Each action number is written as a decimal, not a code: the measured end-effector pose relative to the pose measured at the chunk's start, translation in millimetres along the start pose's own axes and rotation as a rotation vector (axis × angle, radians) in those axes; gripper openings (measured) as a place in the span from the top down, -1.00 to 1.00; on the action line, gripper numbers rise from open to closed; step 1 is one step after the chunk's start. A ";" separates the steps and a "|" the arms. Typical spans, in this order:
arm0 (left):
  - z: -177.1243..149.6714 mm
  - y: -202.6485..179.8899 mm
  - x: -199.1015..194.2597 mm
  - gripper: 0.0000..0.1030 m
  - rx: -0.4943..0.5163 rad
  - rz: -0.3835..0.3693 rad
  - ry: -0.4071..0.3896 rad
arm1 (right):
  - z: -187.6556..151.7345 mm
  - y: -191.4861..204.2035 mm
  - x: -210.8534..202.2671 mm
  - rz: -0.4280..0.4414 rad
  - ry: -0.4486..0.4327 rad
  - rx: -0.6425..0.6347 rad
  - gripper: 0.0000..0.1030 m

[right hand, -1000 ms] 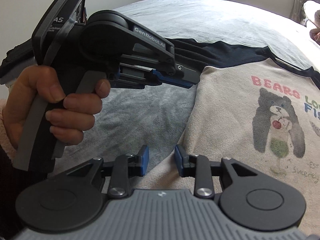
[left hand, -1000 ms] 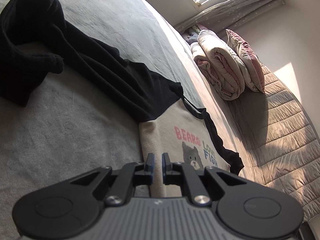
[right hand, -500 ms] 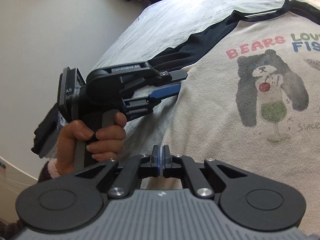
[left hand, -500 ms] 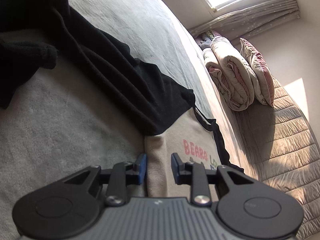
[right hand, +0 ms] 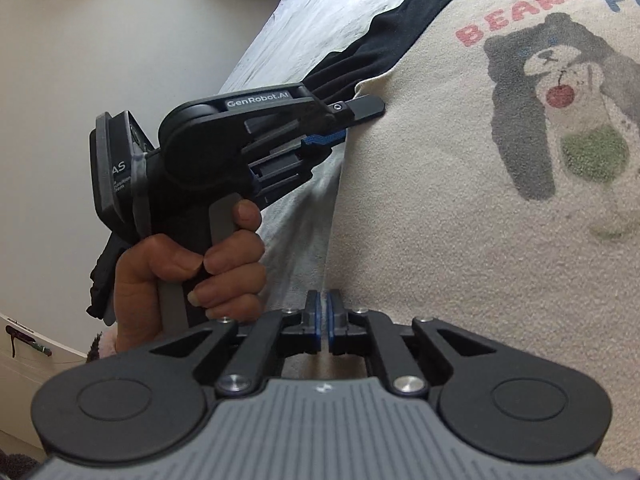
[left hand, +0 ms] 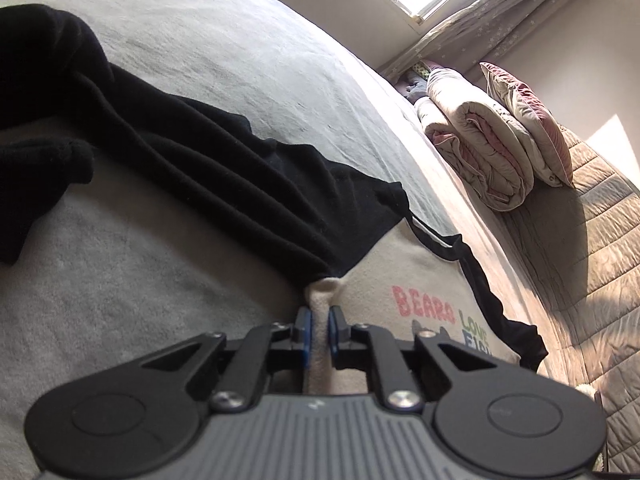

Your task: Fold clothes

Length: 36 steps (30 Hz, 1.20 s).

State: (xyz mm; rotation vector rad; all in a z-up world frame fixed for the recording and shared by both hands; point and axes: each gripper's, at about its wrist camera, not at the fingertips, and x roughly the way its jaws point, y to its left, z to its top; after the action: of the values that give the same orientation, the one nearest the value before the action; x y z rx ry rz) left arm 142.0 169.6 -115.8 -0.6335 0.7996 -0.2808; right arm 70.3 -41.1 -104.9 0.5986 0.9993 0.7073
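"BEARS" on the shirt [right hand: 460, 208], "GenRobot.AI" on the left gripper [right hand: 352, 120]

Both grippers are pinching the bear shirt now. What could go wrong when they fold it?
1. The left gripper pinches only a thin ridge of the shirt near the armpit, so the cloth might slip out when lifted.
2. The black sleeve lies long and wrinkled across the bed. It may drag behind and bunch up the fold.
3. The right gripper grips the shirt's side edge close to the left one, so the far side could sag unevenly.
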 end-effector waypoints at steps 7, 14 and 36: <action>7.1 10.5 -20.0 0.56 -0.010 -0.013 -0.014 | -17.8 4.5 -11.7 0.005 0.059 -0.040 0.72; 4.4 4.2 -32.4 0.56 0.021 -0.061 -0.019 | -66.3 18.9 -9.6 0.038 0.162 -0.078 0.72; -47.5 -64.7 -11.8 0.07 0.188 -0.076 0.021 | 20.5 -64.2 -153.9 -0.419 -0.204 -0.084 0.01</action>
State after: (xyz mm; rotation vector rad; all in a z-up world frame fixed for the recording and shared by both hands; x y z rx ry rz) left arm 98.9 104.6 -93.6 -0.4850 0.7600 -0.4279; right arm 49.5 -201.8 -60.6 0.3622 0.8630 0.3080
